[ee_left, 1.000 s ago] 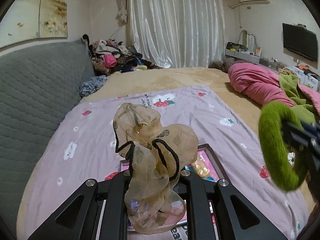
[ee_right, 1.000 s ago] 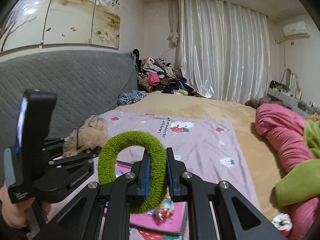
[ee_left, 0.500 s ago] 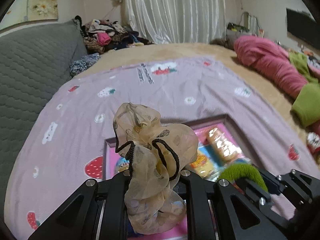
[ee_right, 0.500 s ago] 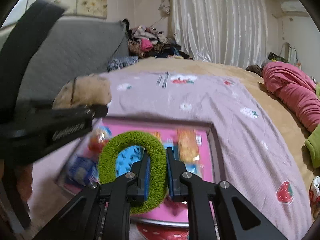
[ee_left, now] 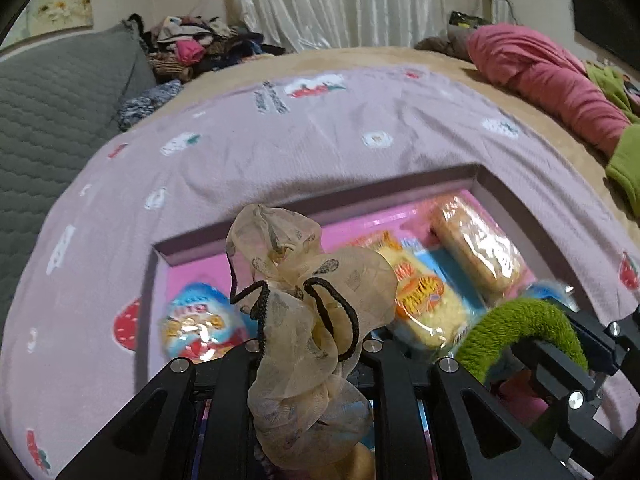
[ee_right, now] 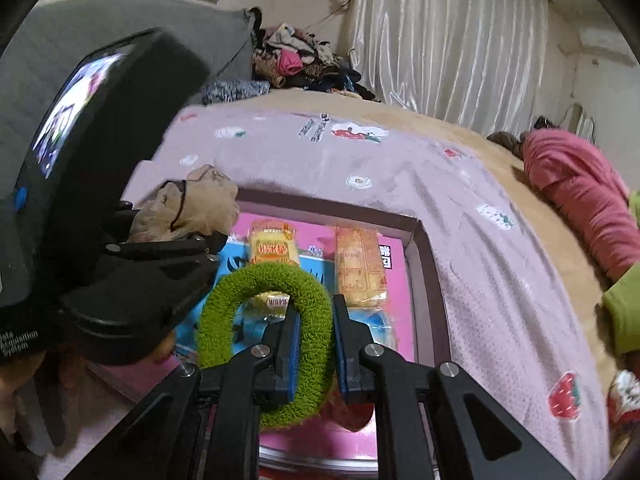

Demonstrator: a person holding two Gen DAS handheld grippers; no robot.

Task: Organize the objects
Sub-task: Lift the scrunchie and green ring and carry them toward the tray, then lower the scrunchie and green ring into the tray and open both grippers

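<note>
Home bedroom: bed (ee_left: 360,128), curtains (ee_left: 348,0), clothes pile (ee_left: 192,48).

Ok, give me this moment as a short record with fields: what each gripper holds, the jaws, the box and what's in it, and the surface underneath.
left gripper: jaws shut on beige sheer scrunchie
right gripper: jaws shut on green fuzzy scrunchie
position: both grippers over the box
box: open, dark rim, pink interior
contents: wrapped snack packets
surface: lilac strawberry-print blanket on a bed
</note>
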